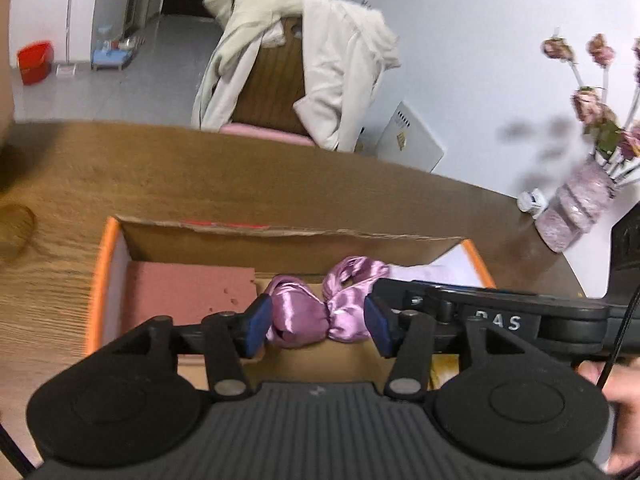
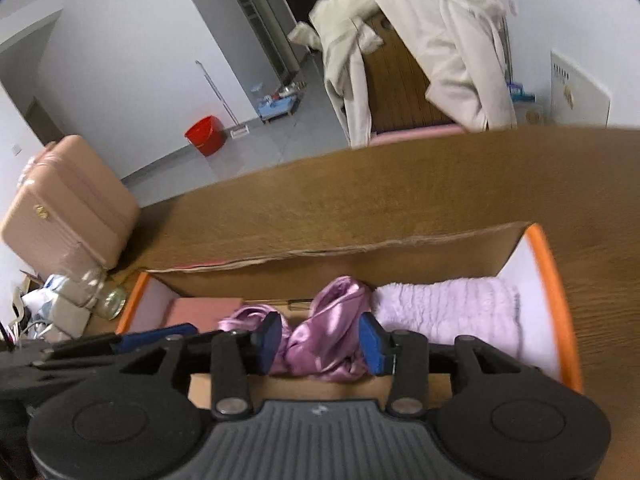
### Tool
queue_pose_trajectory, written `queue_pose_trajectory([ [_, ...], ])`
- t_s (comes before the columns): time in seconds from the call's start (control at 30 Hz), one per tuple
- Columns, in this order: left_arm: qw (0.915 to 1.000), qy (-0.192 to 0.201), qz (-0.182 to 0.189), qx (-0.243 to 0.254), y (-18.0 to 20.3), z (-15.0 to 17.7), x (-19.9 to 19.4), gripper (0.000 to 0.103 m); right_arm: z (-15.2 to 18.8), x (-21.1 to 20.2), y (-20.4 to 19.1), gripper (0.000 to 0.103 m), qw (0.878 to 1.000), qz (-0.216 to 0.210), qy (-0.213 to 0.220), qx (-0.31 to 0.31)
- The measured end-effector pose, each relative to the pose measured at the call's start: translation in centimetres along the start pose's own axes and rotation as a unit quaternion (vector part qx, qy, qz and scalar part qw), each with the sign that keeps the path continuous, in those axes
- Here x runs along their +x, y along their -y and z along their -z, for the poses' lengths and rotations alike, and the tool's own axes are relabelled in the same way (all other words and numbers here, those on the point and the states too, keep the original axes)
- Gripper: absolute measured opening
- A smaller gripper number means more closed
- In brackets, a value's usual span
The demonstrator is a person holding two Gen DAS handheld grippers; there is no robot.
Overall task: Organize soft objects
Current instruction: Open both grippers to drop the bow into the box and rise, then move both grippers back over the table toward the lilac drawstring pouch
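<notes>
Purple shiny cloth (image 1: 308, 312) lying sideways in the orange box (image 1: 105, 264), sitting between both tongs; left gripper (image 1: 316, 326) and right gripper (image 2: 322, 344) hanging half open, squeezing nothing, equally close.

A lived-in home: a coat (image 1: 340, 64) over a chair, a suitcase (image 2: 68, 208), a vase of flowers (image 1: 580, 204).

One box (image 1: 108, 248), three folded cloths: pink (image 1: 188, 292), satin (image 1: 316, 308), fluffy lilac (image 2: 452, 312).
</notes>
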State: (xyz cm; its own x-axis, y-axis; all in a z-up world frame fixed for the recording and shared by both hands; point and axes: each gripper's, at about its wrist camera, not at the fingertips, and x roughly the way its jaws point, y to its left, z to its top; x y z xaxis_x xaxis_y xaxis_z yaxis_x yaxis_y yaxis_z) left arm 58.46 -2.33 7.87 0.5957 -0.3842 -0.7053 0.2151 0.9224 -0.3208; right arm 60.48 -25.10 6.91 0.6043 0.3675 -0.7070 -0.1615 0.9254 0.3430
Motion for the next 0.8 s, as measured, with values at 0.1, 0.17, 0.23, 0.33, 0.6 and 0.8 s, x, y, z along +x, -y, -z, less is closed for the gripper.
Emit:
queue_pose_trajectory([
  [0.1,0.9987,0.028,-0.02,0.039,1.2,0.7,-4.3,0.068,0.5,-4.8,-1.2,0.054,1.0,-0.005,0.012,-0.026],
  [0.17,0.9951,0.052,-0.046,0.07,2.0,1.7,-7.3,0.068,1.2,-8.1,-1.9,0.057,0.998,-0.001,0.025,-0.05],
  [0.23,0.9921,0.072,-0.06,0.083,2.5,2.6,-10.2,0.069,2.3,-11.8,-2.6,0.059,0.995,0.016,0.044,-0.083],
  [0.33,0.9891,0.095,-0.07,0.088,2.9,4.5,-14.7,0.074,4.0,-17.1,-3.2,0.068,0.99,0.036,0.075,-0.118],
  [0.6,0.9775,0.151,-0.093,0.115,5.0,9.5,-23.0,0.083,8.5,-25.0,-3.5,0.075,0.985,0.04,0.108,-0.127],
  [0.8,0.9699,0.185,-0.099,0.123,6.9,13.7,-26.2,0.084,13.0,-28.6,-4.7,0.078,0.979,0.024,0.145,-0.142],
])
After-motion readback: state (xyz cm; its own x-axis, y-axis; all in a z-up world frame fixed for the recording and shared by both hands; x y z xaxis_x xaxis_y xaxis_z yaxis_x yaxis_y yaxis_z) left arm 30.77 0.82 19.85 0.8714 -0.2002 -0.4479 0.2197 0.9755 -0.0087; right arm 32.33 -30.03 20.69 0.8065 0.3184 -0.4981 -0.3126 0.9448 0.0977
